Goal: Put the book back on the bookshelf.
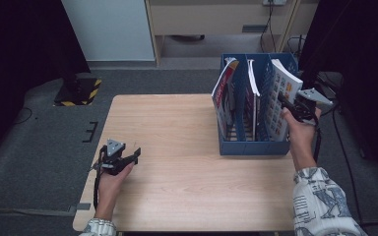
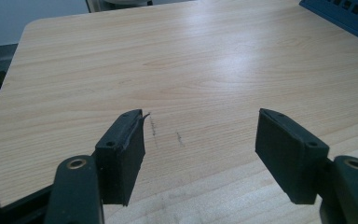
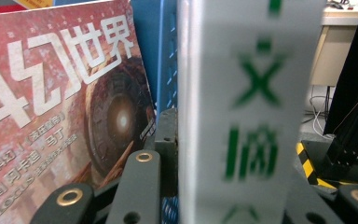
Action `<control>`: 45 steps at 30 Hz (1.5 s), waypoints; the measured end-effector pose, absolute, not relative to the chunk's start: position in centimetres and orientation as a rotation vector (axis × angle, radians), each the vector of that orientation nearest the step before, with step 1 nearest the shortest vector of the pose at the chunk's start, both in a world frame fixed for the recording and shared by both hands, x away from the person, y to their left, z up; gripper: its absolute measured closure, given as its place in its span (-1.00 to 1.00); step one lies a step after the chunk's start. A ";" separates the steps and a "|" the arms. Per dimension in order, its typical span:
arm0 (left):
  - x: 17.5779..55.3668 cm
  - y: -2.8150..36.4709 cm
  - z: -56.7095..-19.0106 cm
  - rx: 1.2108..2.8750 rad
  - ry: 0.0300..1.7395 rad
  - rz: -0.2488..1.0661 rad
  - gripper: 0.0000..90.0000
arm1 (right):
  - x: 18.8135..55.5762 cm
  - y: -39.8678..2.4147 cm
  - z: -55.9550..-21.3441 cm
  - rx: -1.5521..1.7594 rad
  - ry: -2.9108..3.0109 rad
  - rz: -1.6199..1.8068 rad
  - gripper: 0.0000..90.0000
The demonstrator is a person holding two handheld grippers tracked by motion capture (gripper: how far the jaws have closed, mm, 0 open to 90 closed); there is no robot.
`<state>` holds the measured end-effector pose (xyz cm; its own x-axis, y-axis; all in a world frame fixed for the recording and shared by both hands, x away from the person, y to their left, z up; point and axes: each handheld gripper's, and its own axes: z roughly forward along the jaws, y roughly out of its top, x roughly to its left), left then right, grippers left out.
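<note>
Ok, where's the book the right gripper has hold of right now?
In the high view the white-covered book stands in the rightmost slot of the blue file rack, at the table's far right, with the right gripper clamped on its edge.

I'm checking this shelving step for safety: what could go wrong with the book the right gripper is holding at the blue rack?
The right gripper pinches the book by one edge while it leans tilted in the rack's rightmost slot, so it could slip or twist. The left gripper rests open on the table, far away, so nothing steadies the rack if it gets pushed.
</note>
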<state>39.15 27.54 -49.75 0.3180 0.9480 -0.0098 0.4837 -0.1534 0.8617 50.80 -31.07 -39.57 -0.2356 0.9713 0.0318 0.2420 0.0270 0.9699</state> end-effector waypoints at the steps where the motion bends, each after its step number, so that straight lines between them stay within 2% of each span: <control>1: 39.2 27.5 -49.7 1.775 1.284 0.722 -0.28 | 50.8 -31.1 -39.6 1.267 1.581 1.252 0.62; 45: 39.1 27.5 -49.7 1.777 1.284 0.722 -0.28 | 49.5 -31.4 -39.6 1.244 1.676 1.303 0.60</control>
